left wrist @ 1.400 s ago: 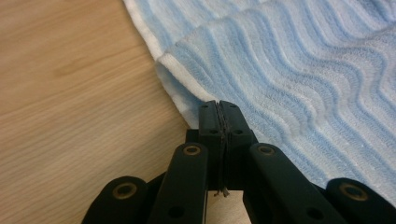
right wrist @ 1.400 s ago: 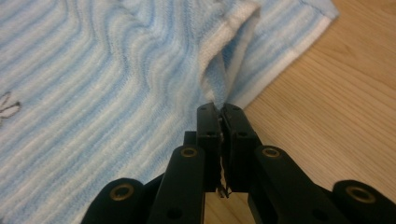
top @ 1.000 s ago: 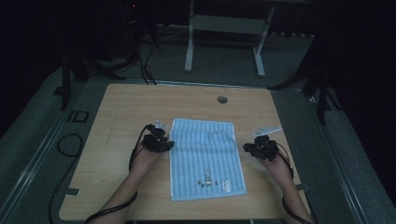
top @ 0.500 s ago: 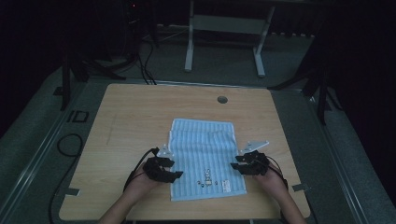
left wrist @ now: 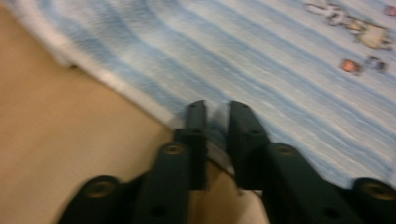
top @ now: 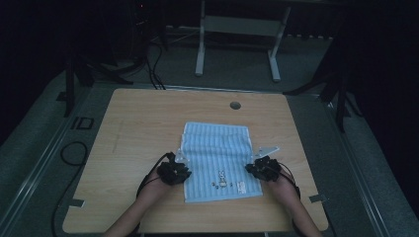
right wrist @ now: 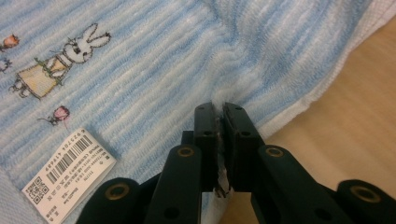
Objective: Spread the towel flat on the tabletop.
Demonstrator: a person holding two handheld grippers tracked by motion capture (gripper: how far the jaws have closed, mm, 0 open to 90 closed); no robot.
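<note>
- A blue-striped towel (top: 217, 160) is lying flat on the wooden table (top: 143, 128), with the person working at its near end, one tool at each side edge.
- The left gripper (top: 174, 172) is sitting at the towel's left edge; in the left gripper view (left wrist: 215, 114) its jaws have just been closing and are now pinching the white hem, with a bit of cloth bunching up between them.
- The right gripper (top: 264, 169) is sitting at the towel's right edge, opposite the left one; in the right gripper view (right wrist: 217, 112) its jaws have also just been closing and are now clamping the fabric — the cloth is puckering into a fold just ahead of the tips.
- Between the 2 grippers, on the towel's near part, a small embroidered rabbit (right wrist: 60, 60) is showing; from the right gripper it is lying ahead and to the left, w/ tiny flower motifs beside it.
- A white barcode label (right wrist: 70, 175) is lying on the towel just left of the right gripper's jaws, close to the near hem.
- Bare wood is showing left of the left gripper's jaws and right of the right gripper's jaws — both are gripping right at the towel's edges.
- A round grommet hole (top: 235, 105) is sitting in the table well beyond both grippers, past the towel's far edge.
- The person's forearms are coming in from the near side, each hand wrapped around its tool.
</note>
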